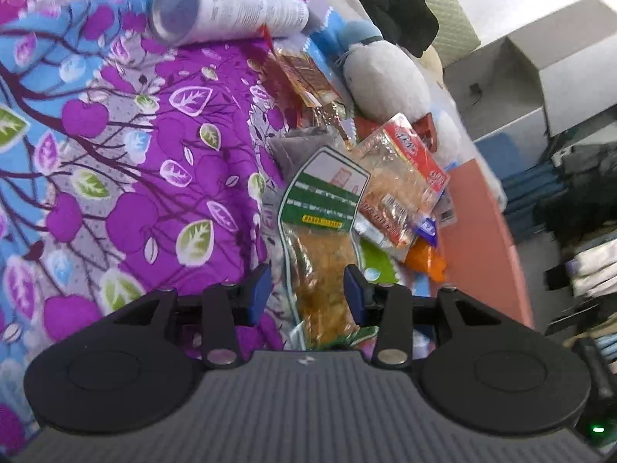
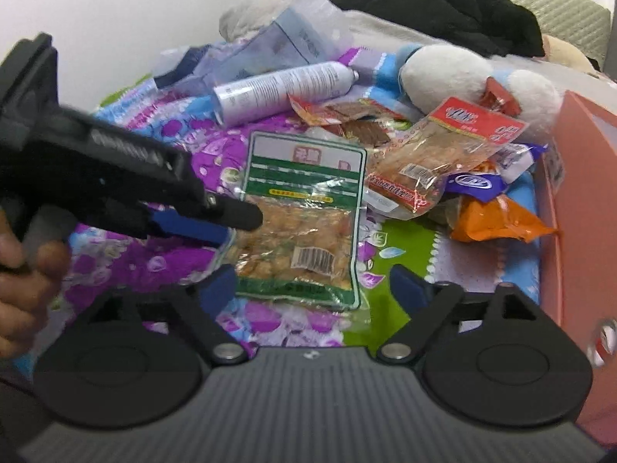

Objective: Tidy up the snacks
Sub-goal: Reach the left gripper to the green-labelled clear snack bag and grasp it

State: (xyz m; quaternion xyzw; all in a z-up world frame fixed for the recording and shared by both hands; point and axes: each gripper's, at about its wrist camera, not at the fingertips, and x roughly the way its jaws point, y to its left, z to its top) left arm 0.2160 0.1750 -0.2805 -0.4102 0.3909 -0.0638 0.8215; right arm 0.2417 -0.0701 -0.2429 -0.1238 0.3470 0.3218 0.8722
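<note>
Both grippers worked over a floral bedspread (image 1: 146,177). Left gripper (image 1: 306,293) straddled the green-labelled snack pack (image 2: 304,223) — whether it pinched, I couldn't tell. Right gripper (image 2: 314,289) gaped wide just short of it — white wall (image 2: 115,7) behind.

1. The left gripper (image 1: 308,293) has a grey body with long ridges on top.
2. It has two big round black discs and two thin black arms, each with a shiny silver bolt.
3. Its fingers (image 1: 259,293) have blue pads.
4. The right gripper (image 2: 314,289) looks the same, with blue pads too.
5. A bare hand (image 2: 23,281) shows at the left edge.
</note>
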